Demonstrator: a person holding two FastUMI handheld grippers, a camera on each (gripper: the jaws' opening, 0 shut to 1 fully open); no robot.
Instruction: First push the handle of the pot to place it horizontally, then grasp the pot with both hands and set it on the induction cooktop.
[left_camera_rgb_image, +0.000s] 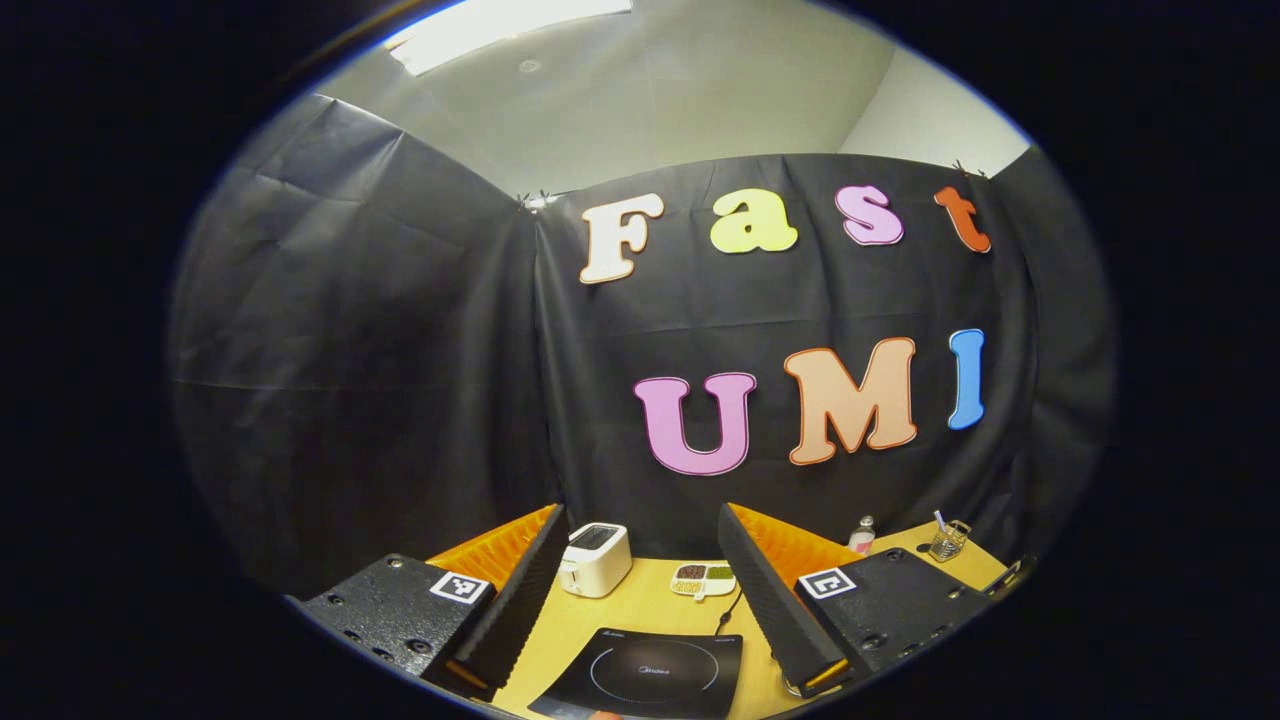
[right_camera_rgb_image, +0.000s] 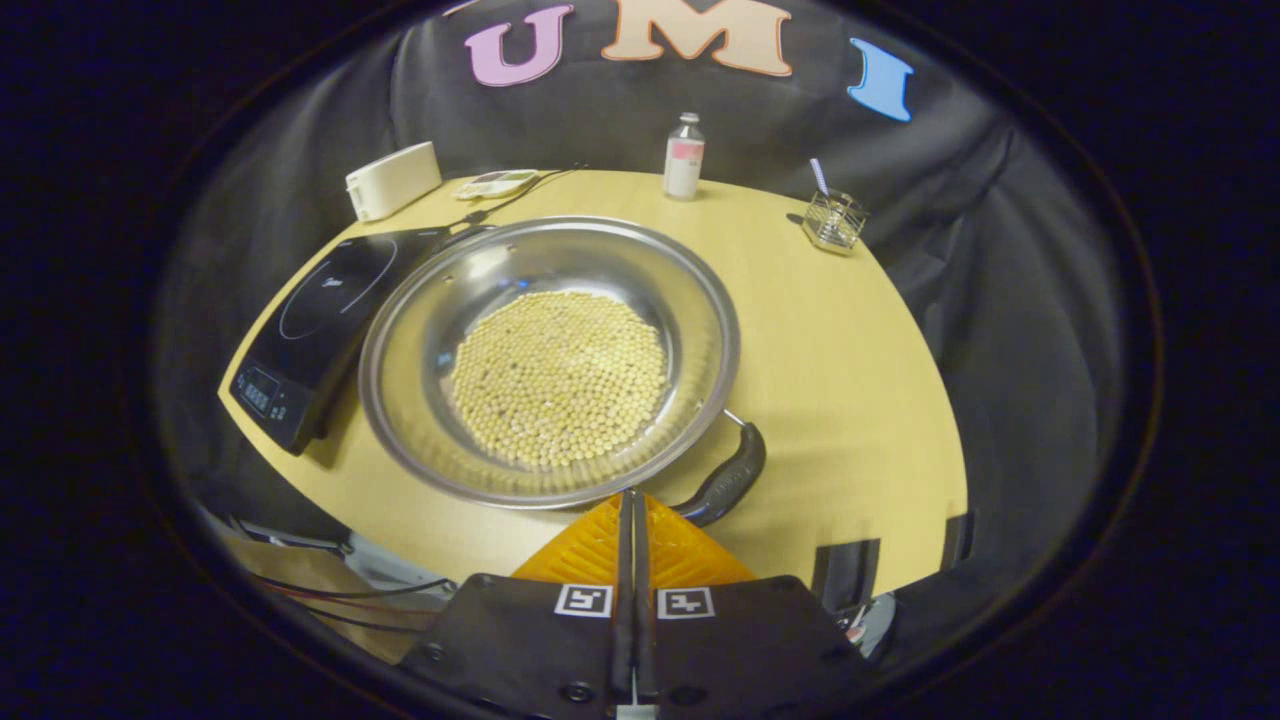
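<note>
Left gripper (left_camera_rgb_image: 640, 600) is held high and level, jaws spread wide with nothing between them. Through the gap in the left gripper view: black induction cooktop (left_camera_rgb_image: 645, 675) at the near edge of the yellow wooden bench (left_camera_rgb_image: 640, 605), white toaster (left_camera_rgb_image: 594, 559) behind it to the left, a small divided dish of grains (left_camera_rgb_image: 703, 579) just right of the toaster, a cable running from the cooktop toward the dish. Farther right a small bottle with a pink label (left_camera_rgb_image: 862, 535) and a wire-mesh holder (left_camera_rgb_image: 949, 540) with a stick in it.

Right gripper (right_camera_rgb_image: 632, 510) looks down on the bench, jaws closed flat together, gripping nothing, tips just at the near rim of the pot (right_camera_rgb_image: 550, 360). The pot is a wide shallow steel pan with a layer of soybeans (right_camera_rgb_image: 558, 378) covering its bottom; it sits on the bench (right_camera_rgb_image: 850, 400) just right of the induction cooktop (right_camera_rgb_image: 320, 320), its left rim overlapping the cooktop's edge in this view, not on the burner ring. Its black handle (right_camera_rgb_image: 728, 478) sticks out at the near-right side, angled toward the camera, just right of the closed tips; cannot tell if they touch. At the far side: toaster (right_camera_rgb_image: 392, 180), grain dish (right_camera_rgb_image: 497, 184), bottle (right_camera_rgb_image: 684, 157), mesh holder (right_camera_rgb_image: 833, 218).
</note>
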